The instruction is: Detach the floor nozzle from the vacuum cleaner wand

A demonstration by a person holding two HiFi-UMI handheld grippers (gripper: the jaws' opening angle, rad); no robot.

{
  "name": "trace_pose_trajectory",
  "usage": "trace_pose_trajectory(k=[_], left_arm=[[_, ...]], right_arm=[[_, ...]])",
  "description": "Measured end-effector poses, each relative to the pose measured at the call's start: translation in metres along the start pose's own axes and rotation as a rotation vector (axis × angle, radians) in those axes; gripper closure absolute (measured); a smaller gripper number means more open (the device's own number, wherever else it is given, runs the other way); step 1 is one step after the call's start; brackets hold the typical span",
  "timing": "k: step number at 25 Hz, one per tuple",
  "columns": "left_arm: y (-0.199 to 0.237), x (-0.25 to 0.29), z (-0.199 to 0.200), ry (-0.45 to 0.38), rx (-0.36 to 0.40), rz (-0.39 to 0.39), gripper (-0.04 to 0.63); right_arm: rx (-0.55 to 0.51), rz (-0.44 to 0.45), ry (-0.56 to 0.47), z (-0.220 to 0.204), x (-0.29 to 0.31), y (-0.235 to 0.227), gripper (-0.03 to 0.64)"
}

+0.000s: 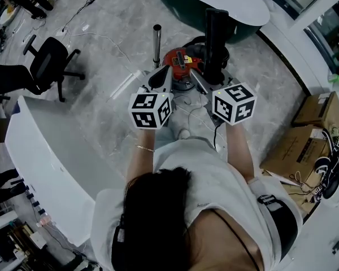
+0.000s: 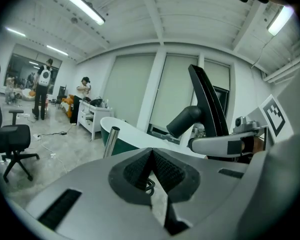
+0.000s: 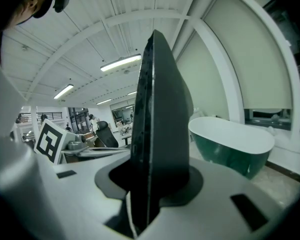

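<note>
The black floor nozzle (image 1: 216, 35) stands upright in front of me, and my right gripper (image 1: 211, 75) is shut on its lower part. In the right gripper view the nozzle (image 3: 160, 124) fills the gap between the jaws. The metal wand (image 1: 156, 43) stands apart to the left as a bare tube, also seen in the left gripper view (image 2: 110, 141). Below both sits the red vacuum body (image 1: 179, 61). My left gripper (image 1: 163, 75) is shut with nothing between its pads (image 2: 162, 166), beside the wand and not touching it.
A white bathtub (image 1: 226, 4) with a green outside stands behind the vacuum. A black office chair (image 1: 48, 64) is at the left, a white curved counter (image 1: 51, 151) near left, and cardboard boxes (image 1: 313, 131) at right. Cables trail over the floor. People (image 2: 42, 86) stand far off.
</note>
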State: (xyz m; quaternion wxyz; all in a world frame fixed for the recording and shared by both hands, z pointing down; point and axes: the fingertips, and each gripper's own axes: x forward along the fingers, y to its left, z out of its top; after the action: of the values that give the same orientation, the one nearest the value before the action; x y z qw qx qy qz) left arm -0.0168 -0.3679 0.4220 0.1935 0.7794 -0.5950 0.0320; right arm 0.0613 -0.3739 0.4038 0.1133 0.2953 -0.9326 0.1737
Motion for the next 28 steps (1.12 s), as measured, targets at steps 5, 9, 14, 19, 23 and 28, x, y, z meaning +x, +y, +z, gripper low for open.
trace_pose_trajectory(k=[5,9,14,19,23,28], left_arm=[[0.001,-0.01,0.001,0.005,0.016,0.042,0.592],[0.0,-0.014,0.002,0.007,0.014,0.032,0.592],[0.001,-0.014,0.007,0.027,0.017,0.028,0.592],[0.006,-0.018,0.017,0.002,0.016,0.079,0.592],[0.008,-0.018,0.019,-0.01,0.026,0.049,0.592],[0.018,-0.023,0.017,0.009,0.02,0.07,0.592]], right_arm=[[-0.004,-0.023,-0.023,0.001,-0.002,0.001,0.492],[0.001,-0.037,-0.05,0.005,0.002,0.007,0.492],[0.009,-0.059,-0.05,0.006,0.009,0.009,0.492],[0.007,-0.079,-0.047,0.007,0.011,0.008,0.492],[0.017,-0.095,-0.066,0.009,0.02,0.012,0.492],[-0.011,-0.111,-0.049,0.008,0.03,0.022,0.492]])
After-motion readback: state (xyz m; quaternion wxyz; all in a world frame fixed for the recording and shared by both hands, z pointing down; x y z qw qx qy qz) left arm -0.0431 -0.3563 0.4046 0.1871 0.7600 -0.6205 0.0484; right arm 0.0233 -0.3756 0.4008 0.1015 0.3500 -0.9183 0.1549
